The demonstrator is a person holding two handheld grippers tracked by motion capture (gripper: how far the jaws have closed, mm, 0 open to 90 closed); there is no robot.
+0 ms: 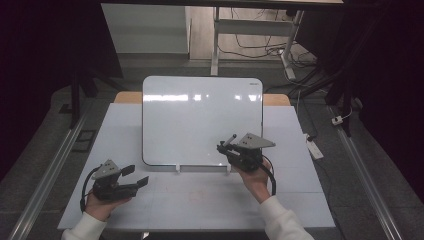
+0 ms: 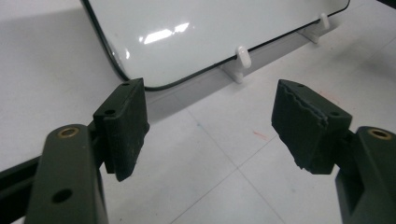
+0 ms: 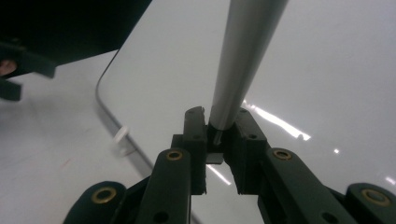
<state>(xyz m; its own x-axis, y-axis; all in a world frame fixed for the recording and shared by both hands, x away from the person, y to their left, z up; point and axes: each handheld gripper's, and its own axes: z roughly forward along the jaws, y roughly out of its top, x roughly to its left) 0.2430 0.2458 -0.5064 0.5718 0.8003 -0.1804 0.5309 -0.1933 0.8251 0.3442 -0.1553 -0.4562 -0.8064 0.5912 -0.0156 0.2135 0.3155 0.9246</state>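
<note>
A white whiteboard (image 1: pixel 200 120) leans back on small white clips (image 2: pixel 242 56) at the middle of the table. My right gripper (image 1: pixel 225 148) is at the board's lower right, shut on a grey pen (image 1: pixel 230 140) that points up and left over the board face. In the right gripper view the pen (image 3: pixel 243 51) rises from between the closed jaws of the gripper (image 3: pixel 218 126), with the whiteboard (image 3: pixel 327 70) behind it. My left gripper (image 1: pixel 137 176) rests low at the front left, open, nothing between its fingers. Its own view shows the gripper (image 2: pixel 210 112) facing the whiteboard's (image 2: pixel 201 28) lower corner.
A pale mat (image 1: pixel 200 200) covers the table in front of the board. Metal rails (image 1: pixel 45 175) run along the floor on both sides. Desk legs and cables (image 1: pixel 250 45) stand beyond the table, and a power strip (image 1: pixel 315 149) lies on the floor at the right.
</note>
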